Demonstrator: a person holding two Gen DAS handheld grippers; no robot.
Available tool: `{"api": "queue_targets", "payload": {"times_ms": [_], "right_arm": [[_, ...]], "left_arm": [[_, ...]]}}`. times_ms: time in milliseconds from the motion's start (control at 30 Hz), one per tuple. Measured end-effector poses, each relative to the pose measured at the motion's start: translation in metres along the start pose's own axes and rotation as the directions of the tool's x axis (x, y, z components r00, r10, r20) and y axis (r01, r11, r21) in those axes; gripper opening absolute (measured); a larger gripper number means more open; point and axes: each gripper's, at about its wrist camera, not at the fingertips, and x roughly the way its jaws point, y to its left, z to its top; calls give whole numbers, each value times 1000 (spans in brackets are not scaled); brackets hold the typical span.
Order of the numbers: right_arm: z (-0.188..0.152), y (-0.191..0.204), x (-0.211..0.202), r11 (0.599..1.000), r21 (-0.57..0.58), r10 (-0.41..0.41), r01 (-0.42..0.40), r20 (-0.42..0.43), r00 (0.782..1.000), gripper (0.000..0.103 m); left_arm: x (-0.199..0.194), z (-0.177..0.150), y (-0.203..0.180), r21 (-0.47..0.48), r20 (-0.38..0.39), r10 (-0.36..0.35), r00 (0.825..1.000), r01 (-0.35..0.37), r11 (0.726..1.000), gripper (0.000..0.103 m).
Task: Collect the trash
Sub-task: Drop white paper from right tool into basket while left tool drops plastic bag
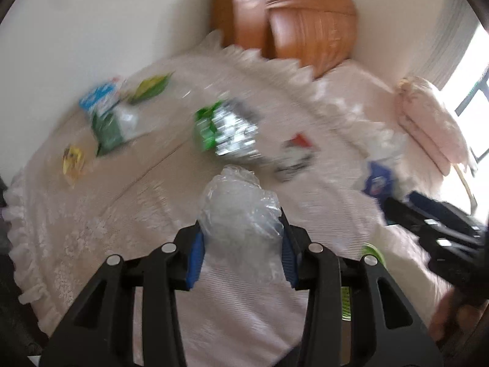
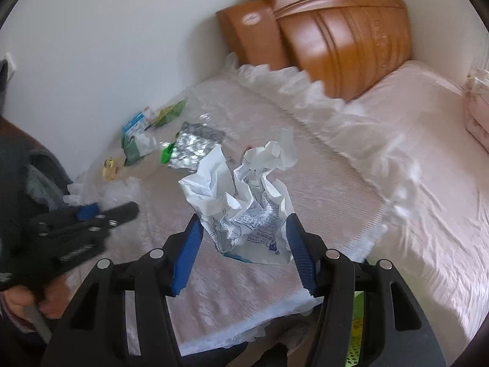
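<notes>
My left gripper [image 1: 241, 244] is shut on a crumpled clear plastic bag [image 1: 238, 205], held above the pink bed. My right gripper [image 2: 244, 244] is shut on a crumpled white printed wrapper [image 2: 244, 195], also above the bed. On the bed lie a silver and green foil bag [image 1: 226, 131], a green and white packet [image 1: 113, 125], a blue and white carton [image 1: 97, 96], a yellow-green wrapper [image 1: 149, 87] and a small yellow wrapper [image 1: 73, 159]. The right gripper shows at the right of the left wrist view [image 1: 428, 223]; the left gripper shows at the left of the right wrist view [image 2: 88, 217].
A pink bedspread with a frilled edge [image 2: 351, 165] covers the bed. A wooden headboard [image 2: 336, 30] stands at the back against a white wall. A pink pillow [image 1: 434, 122] lies at the right by a window. A green mesh basket [image 2: 357, 330] sits below the bed edge.
</notes>
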Motion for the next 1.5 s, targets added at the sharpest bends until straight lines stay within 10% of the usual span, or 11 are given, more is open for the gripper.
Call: {"api": "queue_targets", "payload": {"times_ms": [667, 833, 1267, 1400, 1500], "right_arm": [[-108, -176, -126, 881, 357, -335, 311, 4, 942, 57], [-125, -198, -124, 854, 376, -377, 360, -29, 926, 93], [-145, -240, -149, 797, 429, -446, 424, -55, 893, 100], [-151, -252, -159, 781, 447, -461, 436, -58, 886, 100], [-156, -259, -164, 771, 460, -466, 440, -62, 882, 100]], "left_arm": [[-30, -19, -198, 340, -48, -244, 969, 245, 908, 41], [-30, -23, -223, 373, -54, -250, 967, 252, 893, 41], [-25, -34, -280, 429, -91, -286, 954, 297, 853, 41], [-30, -40, -299, 453, -96, -326, 941, 333, 827, 81], [-38, -44, -310, 484, -84, -356, 931, 350, 802, 88]]}}
